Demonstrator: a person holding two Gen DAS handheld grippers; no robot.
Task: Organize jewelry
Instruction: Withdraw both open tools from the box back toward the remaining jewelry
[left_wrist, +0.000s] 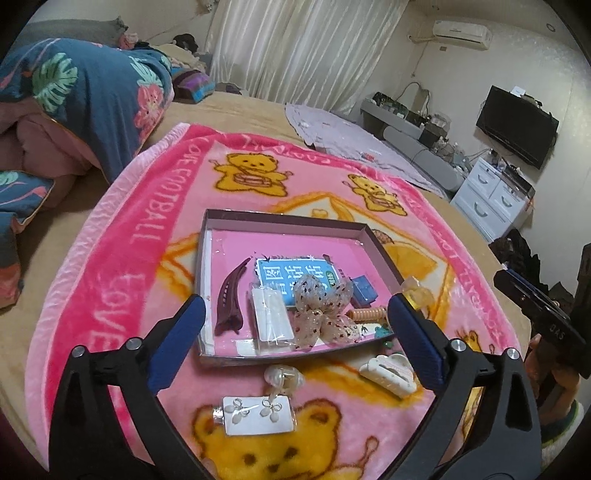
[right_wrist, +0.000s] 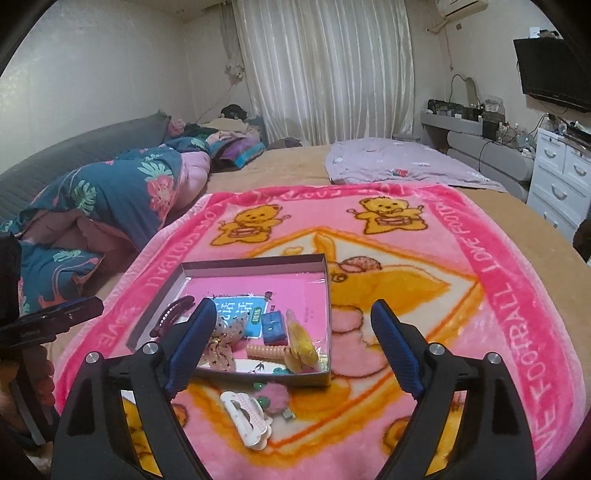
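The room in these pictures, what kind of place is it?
Most likely a home bedroom: a wide bed with a floral quilt, a wall television, and curtains.

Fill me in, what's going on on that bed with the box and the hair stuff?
A person holds two grippers over a pink bear blanket, sorting accessories into a shallow box. Both the left gripper and the right gripper are open and empty. The box already holds a maroon clip and a dotted bow; a white claw clip and an earring card lie outside.
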